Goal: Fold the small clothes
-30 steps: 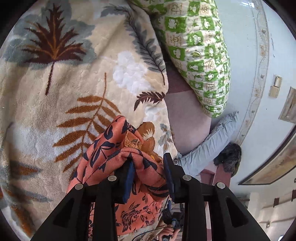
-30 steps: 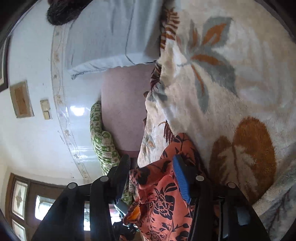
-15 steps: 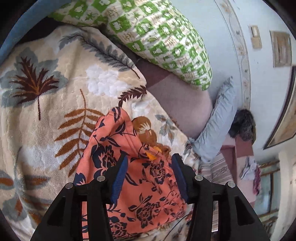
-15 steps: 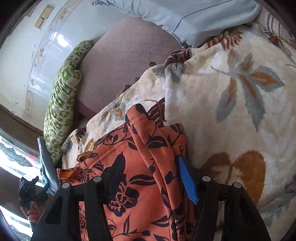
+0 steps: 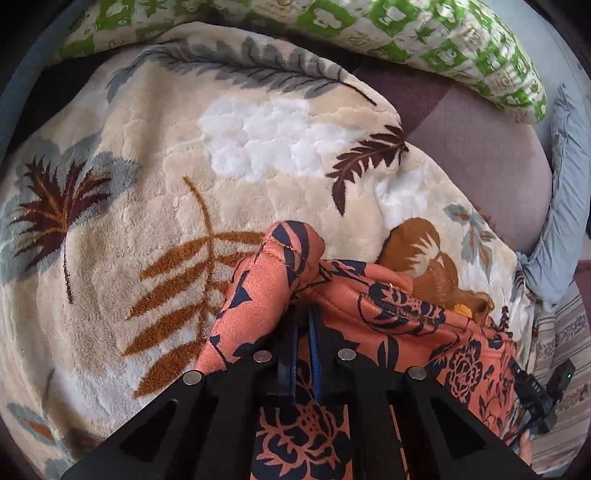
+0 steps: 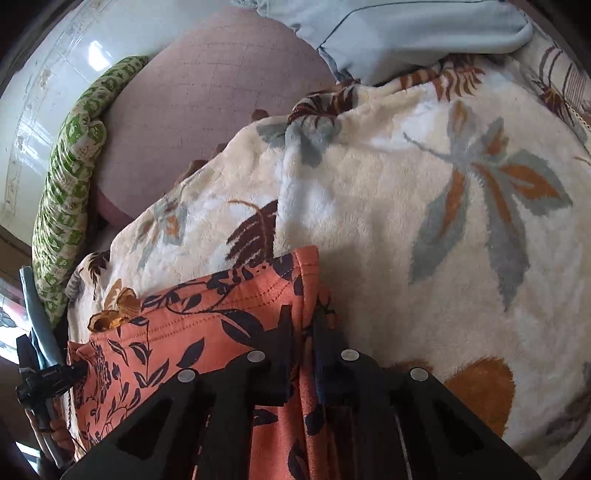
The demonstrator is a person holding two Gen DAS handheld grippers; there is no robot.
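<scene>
The left gripper (image 5: 301,321) was clenched on a bunched edge of the orange floral garment (image 5: 388,314), its jaws drawn almost together with a fold of cloth pinched between them. The right gripper (image 6: 304,321) was likewise closed tight, gripping the hemmed edge of the same garment where a stitched band ran across the fabric.

The garment lay on the leaf-patterned blanket (image 5: 147,166), directly at and under both sets of fingers. In the left wrist view it spread from the jaws toward the right and near side; in the right wrist view it spread from the jaws toward the left and near side. So its long axis, as I judged it, ran between the two grippers, each holding one end of an edge, neither clearly nearer than the other. The next fold would probably turn on carrying that held edge across the cloth lying nearer, with both ends kept level.

Farther out, a green checked pillow (image 5: 424,37) lay at the far edge of the blanket, a mauve cushion (image 6: 207,92) beyond that, and a pale blue cloth (image 6: 406,33) at the far right of the right wrist view.

A small dark device (image 5: 532,391) bore faint white letters, too small to read. No other writing or brand was legible.
</scene>
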